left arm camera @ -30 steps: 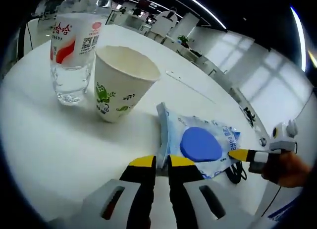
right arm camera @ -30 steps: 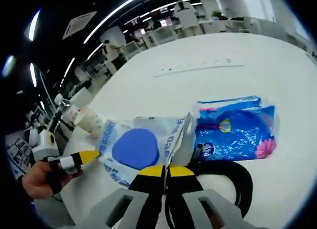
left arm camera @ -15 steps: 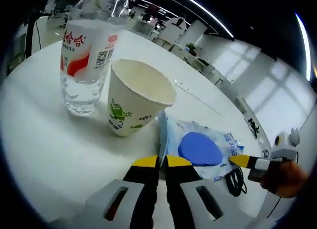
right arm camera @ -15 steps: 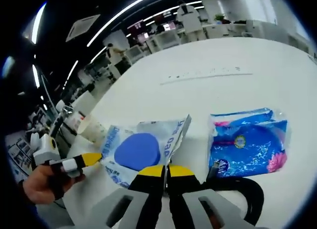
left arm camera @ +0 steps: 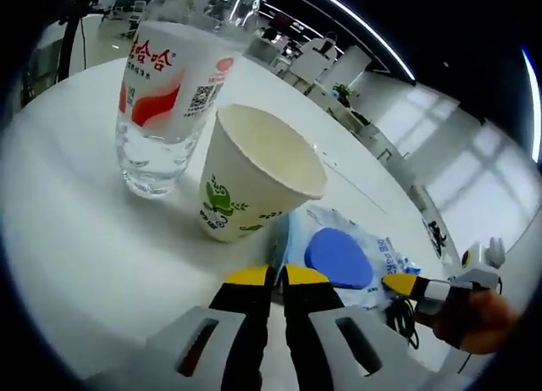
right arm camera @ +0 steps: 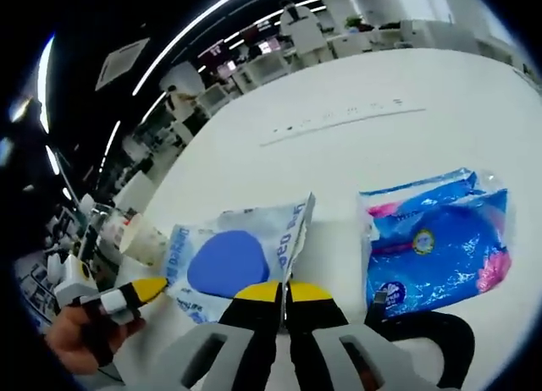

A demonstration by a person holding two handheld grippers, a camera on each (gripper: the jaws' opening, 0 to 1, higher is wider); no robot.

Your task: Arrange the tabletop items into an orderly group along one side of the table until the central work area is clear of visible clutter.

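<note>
Both tongs pinch the same wet-wipes pack [left arm camera: 343,256], a pale blue packet with a round blue lid, each from an opposite end; in the left gripper view the left gripper [left arm camera: 271,278] has its yellow-tipped jaws pressed together on the pack's near edge, and the pack lies just beyond and to the right of them on the white table [left arm camera: 76,239]; the paper cup [left arm camera: 250,184], printed with green leaves, stands upright just ahead of those jaws, touching or nearly touching the pack's far-left corner; the water bottle [left arm camera: 169,95], clear with a red and white label, stands close beside the cup, further to the left; the other tong's yellow tip, held in a hand [left arm camera: 470,319], meets the pack's right end, with a black cable [left arm camera: 402,311] just beneath; in the right gripper view the right gripper [right arm camera: 284,291] is closed on the pack's crimped edge, the pack spreading to the left of its jaws; a blue tissue packet [right arm camera: 436,243] lies apart to the right, and the cable curls by the jaws' right side.
</note>
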